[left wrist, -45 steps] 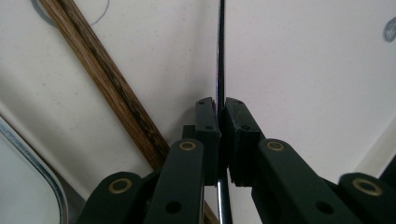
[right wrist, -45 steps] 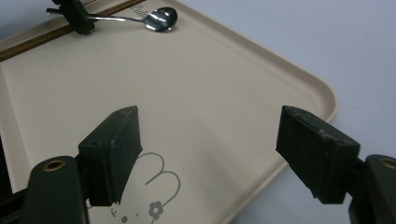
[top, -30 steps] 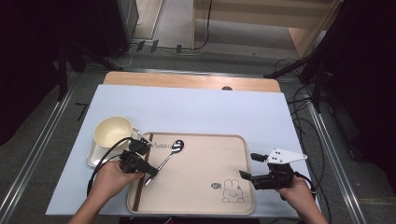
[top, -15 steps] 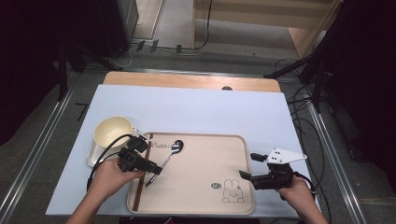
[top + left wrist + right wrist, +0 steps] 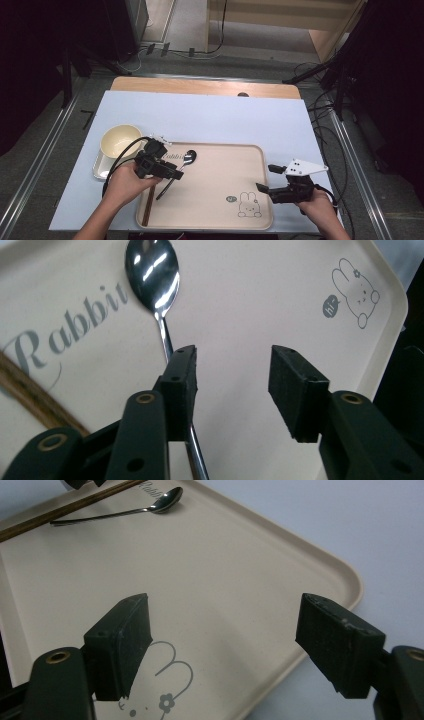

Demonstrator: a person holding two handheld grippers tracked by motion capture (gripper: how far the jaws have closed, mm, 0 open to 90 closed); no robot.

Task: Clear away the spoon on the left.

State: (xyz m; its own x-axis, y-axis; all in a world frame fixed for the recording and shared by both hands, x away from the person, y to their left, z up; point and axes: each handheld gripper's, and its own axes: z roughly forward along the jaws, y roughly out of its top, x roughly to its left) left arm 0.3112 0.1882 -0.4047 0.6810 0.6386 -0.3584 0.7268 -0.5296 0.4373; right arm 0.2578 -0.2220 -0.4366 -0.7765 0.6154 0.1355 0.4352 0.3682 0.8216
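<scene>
Pale blue tabletop (image 5: 210, 120) bore smooth beige tray (image 5: 220, 210) printed "Rabbit" beside rabbit drawing. Shiny metal spoon (image 5: 152, 275) lay on tray near wooden chopsticks (image 5: 148, 210). Left gripper (image 5: 232, 372) just opened, released, spoon below. Right gripper (image 5: 222, 645) spread wide, nothing held.

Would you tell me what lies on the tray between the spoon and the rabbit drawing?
Nothing: in the high view, bare tray surface runs from the spoon to the rabbit drawing.

Left hand-held gripper (image 5: 176, 174) jaws just opened, spoon (image 5: 176, 171) released, gripper lifted slightly
</scene>
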